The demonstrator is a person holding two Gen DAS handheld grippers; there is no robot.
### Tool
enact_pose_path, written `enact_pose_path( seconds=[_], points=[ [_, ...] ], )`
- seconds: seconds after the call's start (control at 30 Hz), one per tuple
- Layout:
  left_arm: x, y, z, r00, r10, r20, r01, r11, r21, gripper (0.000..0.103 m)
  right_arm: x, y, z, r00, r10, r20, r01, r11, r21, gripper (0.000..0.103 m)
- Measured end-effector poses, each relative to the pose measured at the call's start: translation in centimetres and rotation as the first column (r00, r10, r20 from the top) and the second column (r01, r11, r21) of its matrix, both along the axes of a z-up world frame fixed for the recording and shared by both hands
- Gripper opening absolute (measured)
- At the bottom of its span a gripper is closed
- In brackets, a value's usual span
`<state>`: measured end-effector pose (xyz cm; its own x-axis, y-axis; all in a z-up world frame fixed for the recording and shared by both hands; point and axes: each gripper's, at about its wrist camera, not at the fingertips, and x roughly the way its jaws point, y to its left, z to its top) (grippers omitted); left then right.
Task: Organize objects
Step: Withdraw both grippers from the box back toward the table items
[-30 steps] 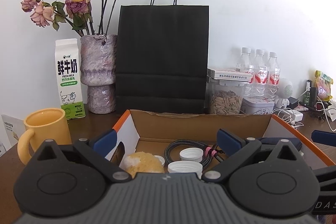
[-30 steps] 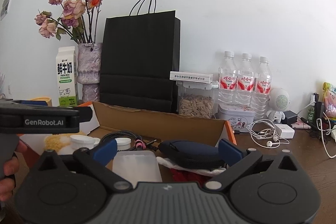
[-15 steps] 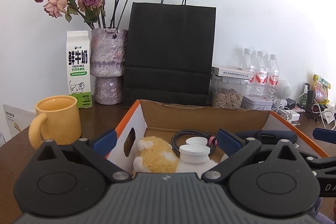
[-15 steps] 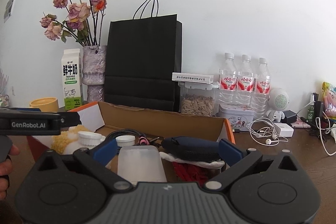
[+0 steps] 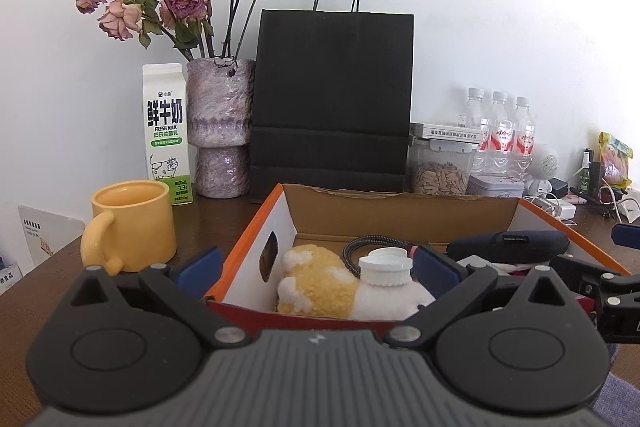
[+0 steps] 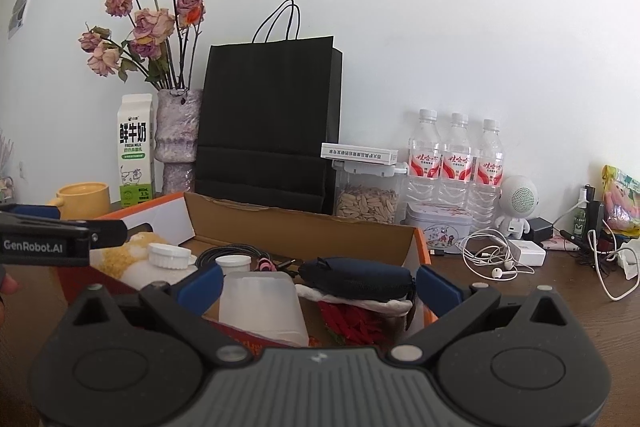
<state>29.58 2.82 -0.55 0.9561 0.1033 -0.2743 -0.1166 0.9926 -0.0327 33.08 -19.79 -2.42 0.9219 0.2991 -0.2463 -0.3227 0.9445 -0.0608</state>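
An open cardboard box [image 5: 400, 217] with orange edges sits on the brown table. It holds a yellow-and-white plush [image 5: 316, 283], white-capped bottles [image 5: 385, 271], a coiled cable [image 5: 360, 247] and a dark blue pouch [image 5: 508, 247]. My left gripper [image 5: 318, 267] is open and empty, just in front of the box's near left end. My right gripper [image 6: 318, 285] is open and empty over the box's near right side, above a translucent container [image 6: 262, 301], red items [image 6: 352, 321] and the pouch [image 6: 356, 277]. The box wall [image 6: 300, 231] shows behind.
A yellow mug [image 5: 132, 223] stands left of the box. Behind are a milk carton [image 5: 166, 135], a vase of dried roses [image 5: 220, 131], a black paper bag [image 5: 332, 99], a seed jar [image 5: 440, 171], water bottles [image 6: 456, 163], earphones and chargers [image 6: 504, 255].
Both grippers have drawn back and risen from the box, so more of the box's near edge and contents show. Their jaws stay open.
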Motion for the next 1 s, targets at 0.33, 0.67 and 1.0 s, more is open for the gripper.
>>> enact_pose_path(
  seconds=[0.33,0.67,1.0],
  points=[
    [-3.8,0.0,-0.2,1.0,-0.004,-0.003,0.004,1.0,0.006,0.103,-2.8,-0.7,-0.4,1.0,-0.009,-0.005,0.009,0.999,-0.036,0.103],
    [-7.6,-0.7,-0.6,0.998,-0.043,-0.043,0.043,0.999,-0.002,0.103,-5.6,-1.6,-1.1,0.997,0.009,-0.082,-0.012,0.999,-0.046,0.103],
    [-9.7,-1.2,-1.5,0.989,-0.09,-0.117,0.087,0.996,-0.032,0.103,-8.6,-2.5,-1.5,0.986,0.056,-0.156,-0.063,0.997,-0.039,0.103]
  ],
)
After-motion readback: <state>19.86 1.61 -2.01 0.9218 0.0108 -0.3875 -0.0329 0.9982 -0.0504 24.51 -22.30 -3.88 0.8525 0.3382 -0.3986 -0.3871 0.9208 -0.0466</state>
